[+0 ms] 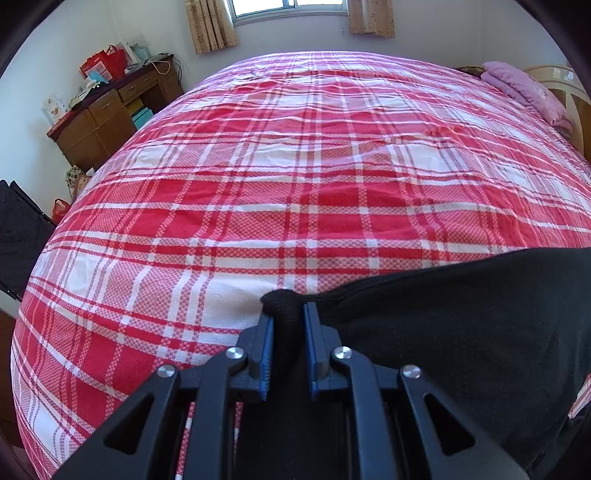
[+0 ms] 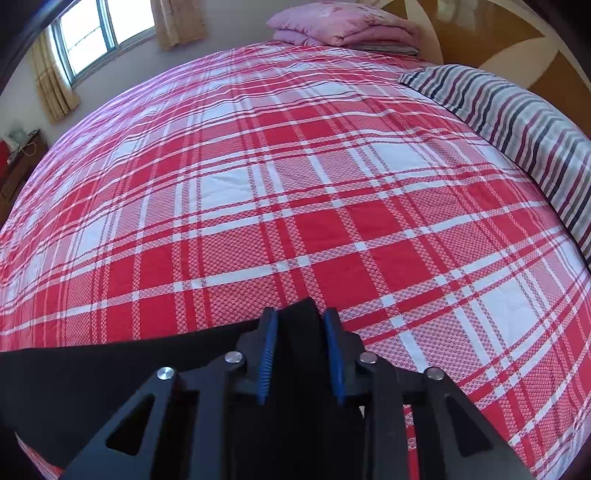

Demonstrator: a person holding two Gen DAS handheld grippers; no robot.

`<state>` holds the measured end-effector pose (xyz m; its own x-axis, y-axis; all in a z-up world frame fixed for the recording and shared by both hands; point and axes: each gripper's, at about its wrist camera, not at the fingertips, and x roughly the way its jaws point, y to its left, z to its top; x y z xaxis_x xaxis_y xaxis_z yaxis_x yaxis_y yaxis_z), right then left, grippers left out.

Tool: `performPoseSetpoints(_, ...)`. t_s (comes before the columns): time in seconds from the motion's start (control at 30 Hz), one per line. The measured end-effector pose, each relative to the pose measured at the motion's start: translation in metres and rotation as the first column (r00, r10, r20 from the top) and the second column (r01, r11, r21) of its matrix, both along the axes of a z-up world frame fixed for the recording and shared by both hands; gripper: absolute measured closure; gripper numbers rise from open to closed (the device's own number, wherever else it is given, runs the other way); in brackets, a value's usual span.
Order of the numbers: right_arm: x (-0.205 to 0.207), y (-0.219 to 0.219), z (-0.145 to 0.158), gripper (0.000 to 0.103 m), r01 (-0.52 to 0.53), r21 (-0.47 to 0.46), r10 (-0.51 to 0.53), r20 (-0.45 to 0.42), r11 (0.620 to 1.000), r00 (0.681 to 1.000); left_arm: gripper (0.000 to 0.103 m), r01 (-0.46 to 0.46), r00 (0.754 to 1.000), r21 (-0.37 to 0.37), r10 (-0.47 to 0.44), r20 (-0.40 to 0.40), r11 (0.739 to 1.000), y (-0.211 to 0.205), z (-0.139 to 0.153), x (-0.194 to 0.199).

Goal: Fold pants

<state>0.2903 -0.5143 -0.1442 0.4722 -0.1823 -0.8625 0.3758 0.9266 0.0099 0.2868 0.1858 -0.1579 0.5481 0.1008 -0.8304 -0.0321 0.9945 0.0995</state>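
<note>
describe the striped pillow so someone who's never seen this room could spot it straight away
Start with the big bed under the red and white plaid sheet. Follow it to the head end by the wooden headboard, on the right side in the right wrist view. The striped pillow lies there at the sheet's edge: pale with dark navy and maroon stripes, unlike the plain pink folded bedding stacked further along the headboard.

Plaid bed carries black pants, pink quilt, striped pillow
</note>
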Motion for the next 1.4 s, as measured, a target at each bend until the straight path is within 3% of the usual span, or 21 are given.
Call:
performPoseSetpoints(0.2, 0.004, 0.010, 0.001, 0.089, -0.028, -0.051, 0.028, -0.011, 0.998, 1.000, 0.086, 0.021, 1.000, 0.004, -0.021, 0.016, 1.000, 0.000, -0.001, 0.000)
performPoseSetpoints(0.33, -0.001, 0.017, 0.011, 0.097, -0.041, -0.072, 0.042, 0.010, 0.997, 0.999, 0.089, 0.028, 0.999, -0.032, -0.026, 0.037, 0.999, 0.005, 0.003, -0.004)
performPoseSetpoints(0.6, -0.033, 0.044, 0.064, 0.098, -0.101, -0.123, 0.120, 0.159, 0.987, 0.980, 0.091, 0.044, 0.991, -0.094, -0.031, 0.128, 0.995, 0.012, 0.023, -0.017)
performPoseSetpoints(1.0, -0.116, 0.073, 0.130, 0.098, -0.148, -0.177, 0.206, 0.382, 0.973, 0.901, 0.091, 0.072, 0.970, -0.186, -0.026, 0.242, 0.980, 0.026, 0.053, -0.042)
performPoseSetpoints(1.4, -0.218, 0.071, 0.137, 0.098, -0.138, -0.156, 0.198, 0.493, 0.978, 0.847, 0.091, 0.134, 0.933, -0.295, -0.019, 0.360, 0.946, 0.048, 0.071, -0.100)
